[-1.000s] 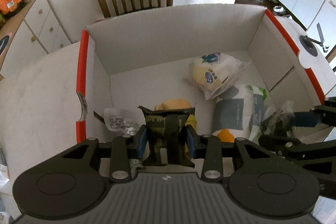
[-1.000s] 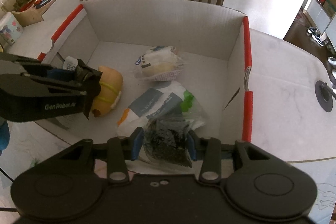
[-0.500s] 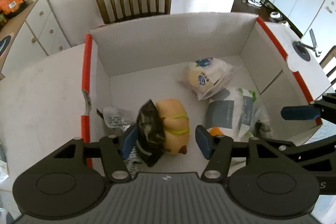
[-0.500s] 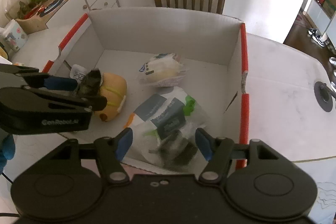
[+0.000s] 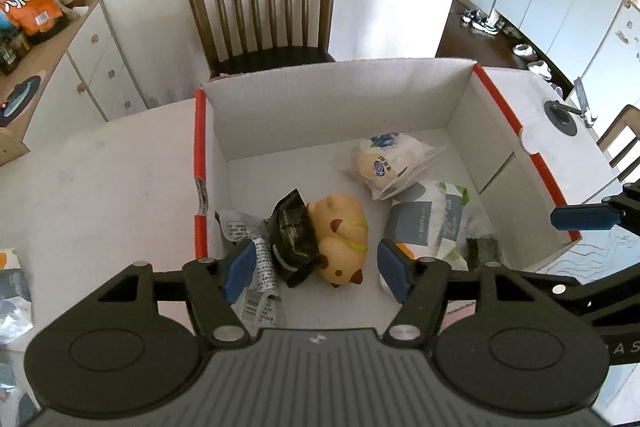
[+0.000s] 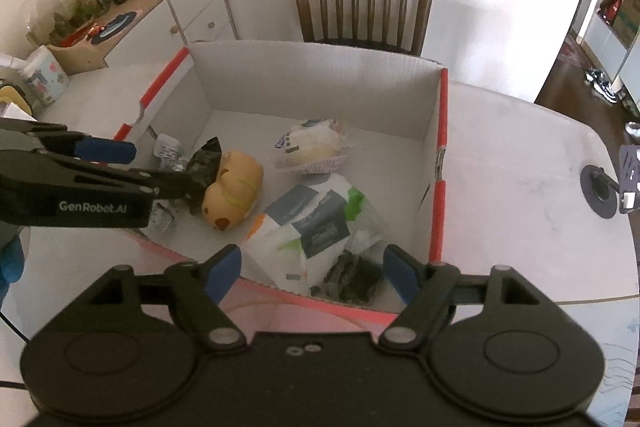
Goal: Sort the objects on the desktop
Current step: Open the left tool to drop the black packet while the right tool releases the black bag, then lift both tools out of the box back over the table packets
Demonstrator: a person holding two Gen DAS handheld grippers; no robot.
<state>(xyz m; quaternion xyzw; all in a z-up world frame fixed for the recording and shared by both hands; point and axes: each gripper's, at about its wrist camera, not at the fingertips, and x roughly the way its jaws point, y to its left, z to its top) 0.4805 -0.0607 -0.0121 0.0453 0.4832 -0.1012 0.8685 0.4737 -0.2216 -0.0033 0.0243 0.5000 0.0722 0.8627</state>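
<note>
Now released, dark packet [image 5: 294,239] beside plush toy [image 5: 340,239] in box [image 5: 336,107], seaweed pack [image 6: 354,277] dropped, left gripper [image 5: 316,269] and right gripper [image 6: 312,277] opening, empty.

A second ago the left gripper [image 5: 316,269] pinches the dark snack packet [image 5: 294,239]; now its jaws are opening, empty, and the packet lies in the white box [image 5: 332,107], leaning on the yellow plush toy [image 5: 342,239] at lower centre of the left view. The right gripper [image 6: 310,277] likewise lets go: its jaws are opening, and the dark seaweed packet [image 6: 352,281] rests in the box's near corner, low in the right view. Both views show the box smaller and lower in frame.
</note>
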